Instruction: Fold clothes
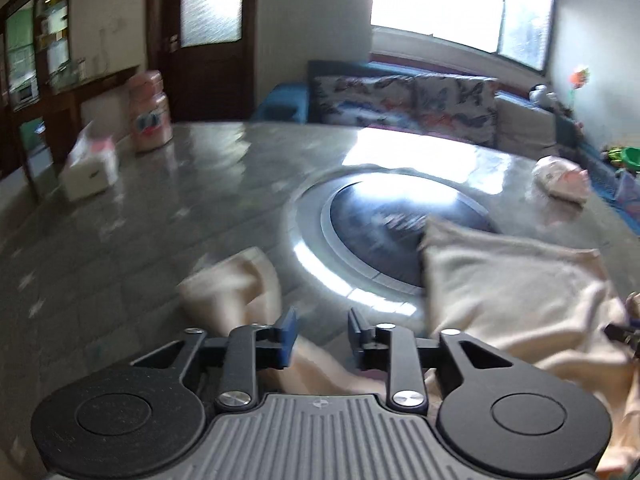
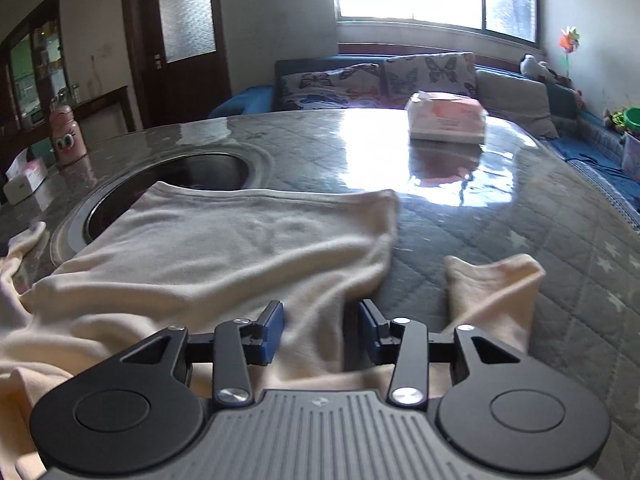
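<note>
Quilted table (image 2: 500, 240), cream garment (image 2: 224, 252) centre-frame; both grippers (image 2: 320, 330) (image 1: 322, 336) parted, empty; regrip lower-right sleeve (image 2: 496, 292), fold inward flat.

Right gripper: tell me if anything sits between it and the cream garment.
Nothing visible does. The right gripper hangs directly over the cream garment, jaws parted with cloth showing between them. The tissue box stands well beyond, on the far side of the table.
</note>
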A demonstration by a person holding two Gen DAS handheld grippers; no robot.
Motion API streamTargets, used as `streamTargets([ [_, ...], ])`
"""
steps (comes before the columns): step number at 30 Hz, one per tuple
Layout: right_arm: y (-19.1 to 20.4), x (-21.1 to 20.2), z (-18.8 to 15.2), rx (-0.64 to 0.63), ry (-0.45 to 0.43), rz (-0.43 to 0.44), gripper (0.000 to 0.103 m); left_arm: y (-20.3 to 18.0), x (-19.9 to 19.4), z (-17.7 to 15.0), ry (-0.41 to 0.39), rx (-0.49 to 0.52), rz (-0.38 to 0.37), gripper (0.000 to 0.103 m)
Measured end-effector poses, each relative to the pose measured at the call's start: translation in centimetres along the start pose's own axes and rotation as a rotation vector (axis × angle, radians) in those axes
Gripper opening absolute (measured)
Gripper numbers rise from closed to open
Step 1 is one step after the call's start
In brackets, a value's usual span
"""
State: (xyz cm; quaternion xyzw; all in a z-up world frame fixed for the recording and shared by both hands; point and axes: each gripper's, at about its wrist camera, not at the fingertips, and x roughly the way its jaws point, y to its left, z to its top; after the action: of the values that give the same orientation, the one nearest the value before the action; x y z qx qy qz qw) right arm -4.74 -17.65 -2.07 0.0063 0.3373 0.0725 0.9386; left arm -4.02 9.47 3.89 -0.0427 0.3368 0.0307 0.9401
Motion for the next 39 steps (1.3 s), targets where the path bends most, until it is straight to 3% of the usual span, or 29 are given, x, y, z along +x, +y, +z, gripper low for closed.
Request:
streamTargets([
  [3,-0.2,-0.2,-0.1,-0.005,0.005,-0.008,0.042,-2.2,1.7,1.2,0.006,0.048,-0.076,0.035],
  [7,-0.1,-0.2,-0.1,-0.011,0.004,-0.013,0.046,-5.7,4.9,2.0,0.017,0.141,-0.087,0.047],
  [8,0.0,-0.3,-0.1,-0.013,0.005,-0.01,0.052,-6.3,5.8,2.1,0.025,0.152,-0.086,0.051],
  [12,0.2,-0.2,0.0,-0.032,0.013,-0.003,0.059,-7.7,9.0,2.9,0.05,0.186,-0.099,0.055],
  [19,-1.1,1.3,2.0,0.011,0.049,0.058,0.06,-8.5,13.1,4.3,0.073,0.204,-0.09,0.055],
  [22,-1.8,2.5,3.2,0.003,0.054,0.055,0.058,-8.6,13.9,4.5,0.074,0.214,-0.091,0.05],
  [25,-2.5,3.8,4.5,0.001,0.064,0.052,0.051,-8.7,14.5,4.8,0.072,0.214,-0.107,0.037],
  [26,-2.8,4.4,5.0,0.001,0.068,0.045,0.051,-8.7,14.6,4.9,0.07,0.214,-0.115,0.027],
  [29,-3.5,5.8,6.3,0.001,0.079,0.02,0.05,-8.9,14.9,5.1,0.063,0.229,-0.121,0.013],
  [33,-3.8,7.4,7.4,-0.017,0.1,0.014,0.03,-8.7,15.3,5.3,0.051,0.238,-0.116,0.008],
  [35,-3.4,8.3,8.2,-0.048,0.108,0.029,0.009,-8.4,15.5,5.5,0.045,0.239,-0.105,0.008],
  [39,-2.0,10.0,9.7,-0.128,0.096,0.038,0.006,-7.5,16.2,6.2,0.035,0.229,-0.067,0.004],
])
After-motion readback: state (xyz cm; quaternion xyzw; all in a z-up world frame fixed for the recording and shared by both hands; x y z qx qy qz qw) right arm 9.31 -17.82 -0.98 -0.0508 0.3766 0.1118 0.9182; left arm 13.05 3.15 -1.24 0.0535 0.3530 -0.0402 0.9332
